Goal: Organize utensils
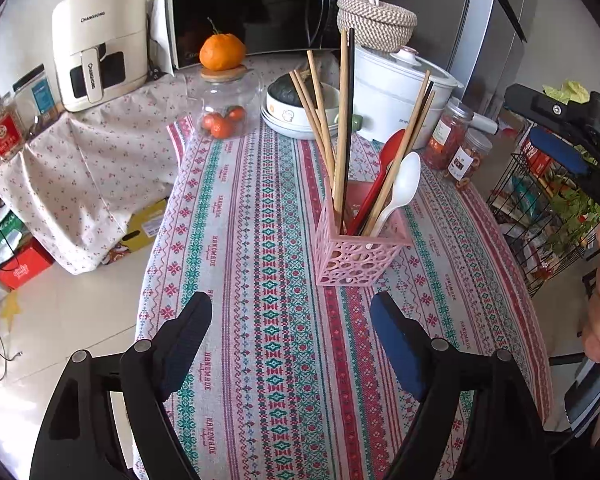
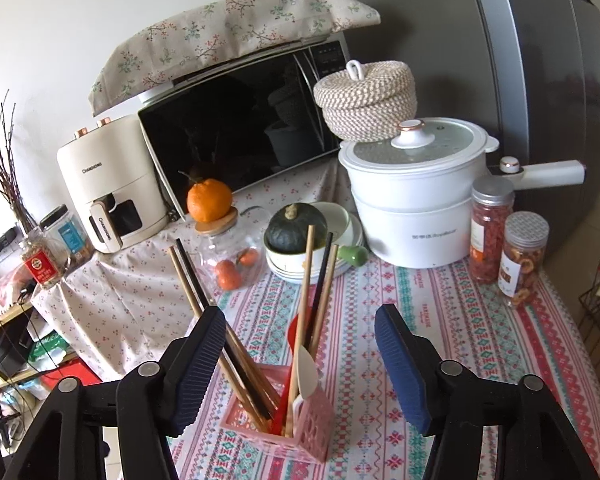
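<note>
Utensils: wooden chopsticks [image 1: 342, 128], a dark chopstick [image 1: 351, 120], a red spoon [image 1: 388, 156] and a white spoon [image 1: 404, 180] all stand together in the pink perforated holder [image 1: 352, 256], which sits on the striped cloth of the bench [image 1: 260, 320]. In my left wrist view the holder lies at about one o'clock from the left hand-held gripper [image 1: 290, 340], a little ahead of it and apart. That gripper's jaws are spread wide with nothing between them.

From the right wrist view I look down into the same holder [image 2: 300, 428] from close above. The chopsticks [image 2: 308, 272] fan up past the left finger of my right hand-held gripper [image 2: 300, 364], and the white spoon [image 2: 306, 372] leans between the jaws. Those jaws stand spread too, and no pad presses on anything. I judge this to be the moment just after a piece was let go into the holder.

I see no loose utensil on the bare cloth in either view, so the sorting looks near its end, though parts of the bench are hidden from me. Further out, at eleven to twelve o'clock, stand a glass jar [image 1: 224, 108] with an orange [image 1: 222, 52] on its lid, stacked bowls [image 1: 300, 112] and a white pot [image 1: 400, 92].

Next I would draw the right gripper back and up, clear of the leaning chopsticks, taking care not to catch them or tip the light holder.
</note>
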{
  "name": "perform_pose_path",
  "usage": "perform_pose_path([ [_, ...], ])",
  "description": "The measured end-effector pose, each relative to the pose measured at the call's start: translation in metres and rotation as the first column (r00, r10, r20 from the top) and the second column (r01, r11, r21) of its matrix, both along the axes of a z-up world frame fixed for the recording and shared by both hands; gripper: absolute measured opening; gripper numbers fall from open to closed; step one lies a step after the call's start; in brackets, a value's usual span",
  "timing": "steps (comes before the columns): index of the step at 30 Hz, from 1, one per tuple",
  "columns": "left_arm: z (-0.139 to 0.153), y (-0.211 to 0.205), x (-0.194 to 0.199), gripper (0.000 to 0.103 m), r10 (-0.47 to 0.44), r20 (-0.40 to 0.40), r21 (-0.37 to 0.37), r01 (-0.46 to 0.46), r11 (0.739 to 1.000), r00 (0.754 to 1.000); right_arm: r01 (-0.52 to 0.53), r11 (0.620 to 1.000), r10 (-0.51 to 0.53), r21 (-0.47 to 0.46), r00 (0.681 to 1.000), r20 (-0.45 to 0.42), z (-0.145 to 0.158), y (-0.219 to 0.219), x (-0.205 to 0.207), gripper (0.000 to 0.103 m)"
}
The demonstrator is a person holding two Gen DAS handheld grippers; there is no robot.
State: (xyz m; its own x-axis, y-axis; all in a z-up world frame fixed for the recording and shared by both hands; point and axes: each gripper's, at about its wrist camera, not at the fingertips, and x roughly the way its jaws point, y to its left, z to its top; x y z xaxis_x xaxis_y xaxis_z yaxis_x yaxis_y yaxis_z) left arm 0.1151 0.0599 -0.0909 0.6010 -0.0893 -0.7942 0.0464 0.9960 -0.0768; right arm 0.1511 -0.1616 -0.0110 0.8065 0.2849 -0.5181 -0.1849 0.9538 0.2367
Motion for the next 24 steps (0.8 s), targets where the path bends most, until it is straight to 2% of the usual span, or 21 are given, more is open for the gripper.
perform_pose_path([
  [5, 0.02, -0.009, -0.018, 0.092, 0.011, 0.054, 0.02, -0.012, 1.0, 0.998, 0.019, 0.995, -0.023, -0.097, 0.999, -0.039, -0.001, -0.009, -0.024, 0.093],
  [9, 0.034, -0.017, -0.035, 0.096, 0.005, 0.106, 0.065, -0.012, 0.998, 0.994, 0.007, 0.984, -0.024, -0.176, 0.995, -0.094, -0.008, -0.011, -0.039, 0.102],
  [14, 0.051, -0.021, -0.056, 0.098, 0.009, 0.158, 0.09, -0.023, 0.996, 0.987, 0.017, 0.961, -0.05, -0.277, 0.993, -0.11, -0.01, -0.014, -0.062, 0.102],
  [24, 0.073, -0.03, -0.076, 0.099, 0.008, 0.215, 0.054, -0.02, 0.998, 0.977, 0.132, 0.948, -0.148, -0.29, 0.988, -0.032, 0.017, -0.028, -0.095, 0.102],
])
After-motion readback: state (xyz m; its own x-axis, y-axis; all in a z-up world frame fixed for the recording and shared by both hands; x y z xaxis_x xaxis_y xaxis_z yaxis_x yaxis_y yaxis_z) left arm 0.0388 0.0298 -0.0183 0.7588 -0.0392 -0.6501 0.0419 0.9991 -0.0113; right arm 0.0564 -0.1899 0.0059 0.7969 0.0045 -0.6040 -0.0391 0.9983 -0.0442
